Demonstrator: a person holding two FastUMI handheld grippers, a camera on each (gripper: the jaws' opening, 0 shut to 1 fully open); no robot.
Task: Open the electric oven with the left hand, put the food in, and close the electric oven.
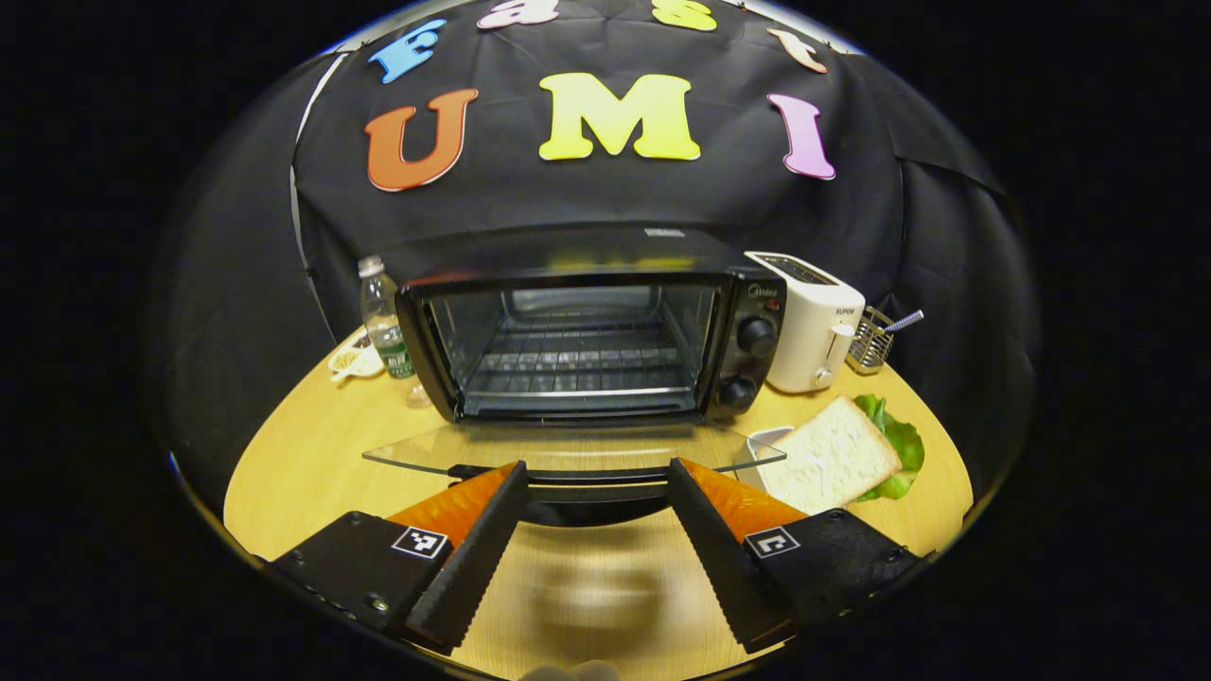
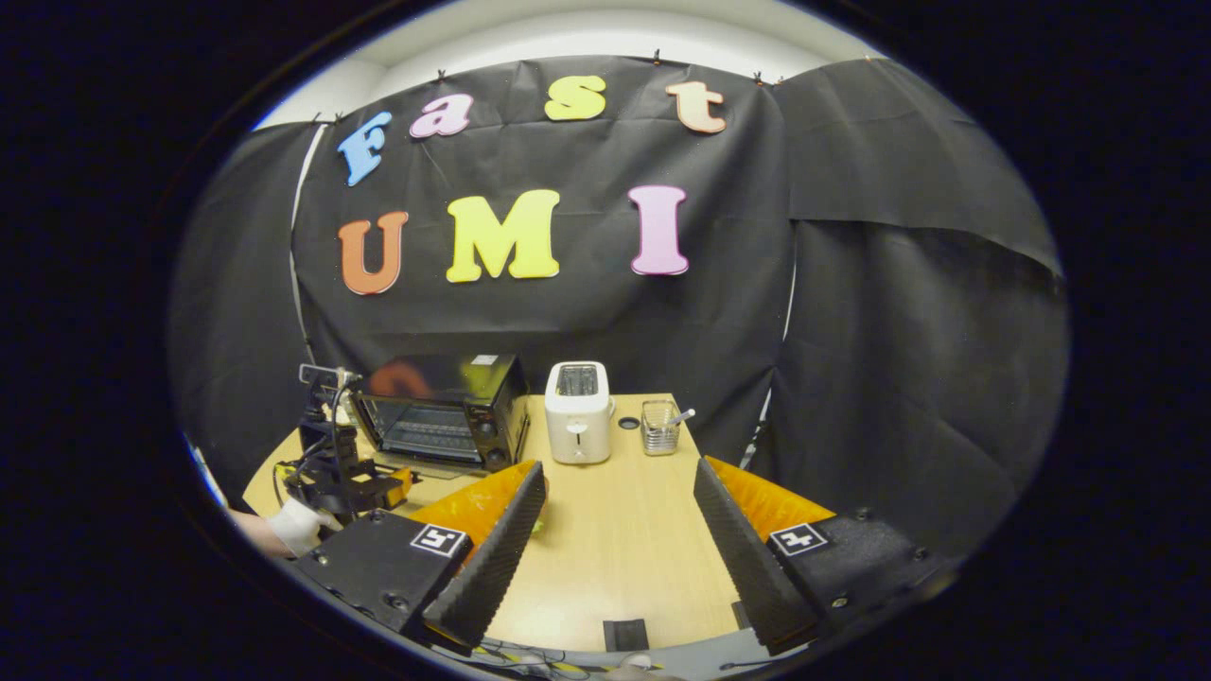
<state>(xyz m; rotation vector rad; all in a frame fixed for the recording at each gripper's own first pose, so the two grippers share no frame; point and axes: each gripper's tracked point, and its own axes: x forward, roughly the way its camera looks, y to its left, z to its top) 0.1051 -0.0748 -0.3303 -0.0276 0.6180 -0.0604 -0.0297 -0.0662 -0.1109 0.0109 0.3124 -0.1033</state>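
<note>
The black electric oven [image 1: 747, 312] stands at the back of the wooden table with its cavity and wire rack [image 1: 577, 364] exposed. Its glass door [image 1: 568, 446] lies folded down flat toward me. My left gripper [image 1: 596, 468] is open, its fingers on either side of the door's black handle [image 1: 587, 480] without pressing it. A slice of white bread [image 1: 828, 459] lies on a lettuce leaf [image 1: 899, 445] to the right of the door. In the right gripper view my right gripper [image 2: 617, 466] hangs open over the table, holding nothing, with the oven [image 2: 445, 407] far off to its left.
A white toaster [image 1: 814, 322] and a wire basket [image 1: 870, 340] stand right of the oven. A water bottle [image 1: 383, 322] and a small dish [image 1: 350, 359] sit to its left. A white container [image 1: 766, 440] is beside the bread. A gloved hand [image 2: 298, 525] holds the left gripper.
</note>
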